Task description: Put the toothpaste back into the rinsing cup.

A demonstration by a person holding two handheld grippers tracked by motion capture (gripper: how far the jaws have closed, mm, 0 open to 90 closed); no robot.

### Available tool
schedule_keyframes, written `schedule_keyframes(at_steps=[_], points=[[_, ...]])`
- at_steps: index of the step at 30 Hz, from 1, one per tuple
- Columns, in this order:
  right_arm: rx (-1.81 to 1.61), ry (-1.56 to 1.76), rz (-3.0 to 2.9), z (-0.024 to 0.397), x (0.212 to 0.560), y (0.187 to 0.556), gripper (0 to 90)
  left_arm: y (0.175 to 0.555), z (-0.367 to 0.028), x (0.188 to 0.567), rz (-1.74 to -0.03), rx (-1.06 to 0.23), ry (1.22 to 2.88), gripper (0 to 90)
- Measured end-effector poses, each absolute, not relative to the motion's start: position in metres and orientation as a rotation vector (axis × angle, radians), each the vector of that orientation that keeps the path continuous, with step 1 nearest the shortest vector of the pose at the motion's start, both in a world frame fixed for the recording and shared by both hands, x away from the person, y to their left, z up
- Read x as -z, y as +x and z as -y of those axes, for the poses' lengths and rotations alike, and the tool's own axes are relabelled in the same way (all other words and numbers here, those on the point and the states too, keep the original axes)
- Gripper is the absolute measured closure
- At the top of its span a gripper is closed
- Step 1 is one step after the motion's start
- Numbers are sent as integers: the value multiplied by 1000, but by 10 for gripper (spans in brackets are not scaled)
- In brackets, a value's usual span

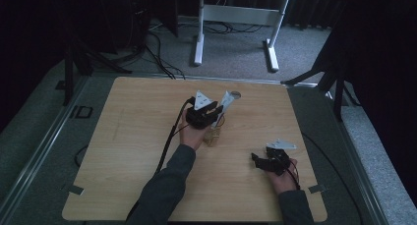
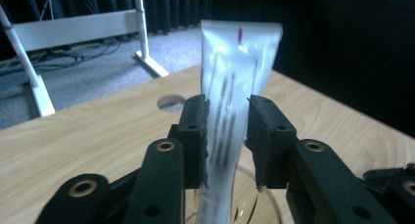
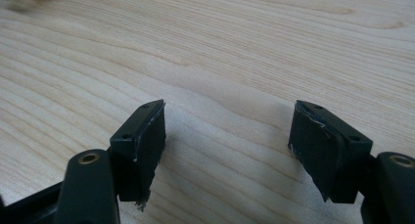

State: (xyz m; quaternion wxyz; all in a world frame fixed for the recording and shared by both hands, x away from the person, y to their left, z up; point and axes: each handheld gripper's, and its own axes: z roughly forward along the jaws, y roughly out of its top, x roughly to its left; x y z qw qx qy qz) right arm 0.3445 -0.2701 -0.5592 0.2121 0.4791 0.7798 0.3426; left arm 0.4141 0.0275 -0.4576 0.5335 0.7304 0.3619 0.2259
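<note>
Tube (image 2: 234,101) of white, glossy plastic stands nearly upright between the jaws of the left gripper (image 2: 229,136), its flat crimped end uppermost and its lower end down inside a clear glass (image 2: 254,204) whose rim shows just below the pads. In the high view the glass (image 1: 214,135) sits near the middle of the table (image 1: 147,136), and the tube (image 1: 227,101) leans out of it toward one o'clock. The left gripper (image 1: 212,112) comes at it from about seven o'clock, low and nearly level, which suits a thing being stood in a cup. Its jaws are only narrowly apart: one pad lies against the tube's side, while a sliver of gap shows at the other, so I judge the grip slackened, the glass now carrying the tube.

Down at four o'clock the right gripper (image 1: 263,161) rests low over bare wood, well apart from the glass, its jaws spread wide with nothing between them (image 3: 227,150), seemingly parked out of the way.
</note>
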Motion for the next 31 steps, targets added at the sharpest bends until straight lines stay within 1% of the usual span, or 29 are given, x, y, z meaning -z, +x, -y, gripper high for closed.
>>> schedule_keyframes(at_steps=[1,2,7,8,12,14,22,26,28,31], points=[[-953,1330,-2164,270,559,345,293,413,-28,456,-860,-543,1741,622],[-953,1330,-2164,270,559,345,293,413,-29,455,-855,-542,1738,622],[-952,1327,-2165,270,559,345,293,409,-33,457,-862,-549,1754,555],[-952,1327,-2165,270,559,345,293,408,-35,457,-865,-545,1751,555],[-952,1328,-2165,270,559,345,293,401,-44,458,-869,-540,1736,488],[-952,1327,-2165,270,559,345,293,398,-50,459,-873,-521,1743,471],[-951,1327,-2165,270,559,345,293,389,-77,466,-922,-523,1723,443],[-952,1327,-2165,270,559,345,293,390,-86,468,-970,-517,1718,392],[-951,1327,-2165,270,559,345,293,390,-90,470,-989,-519,1725,384],[-952,1328,-2165,270,559,345,293,388,-97,477,-1042,-542,1743,331]])
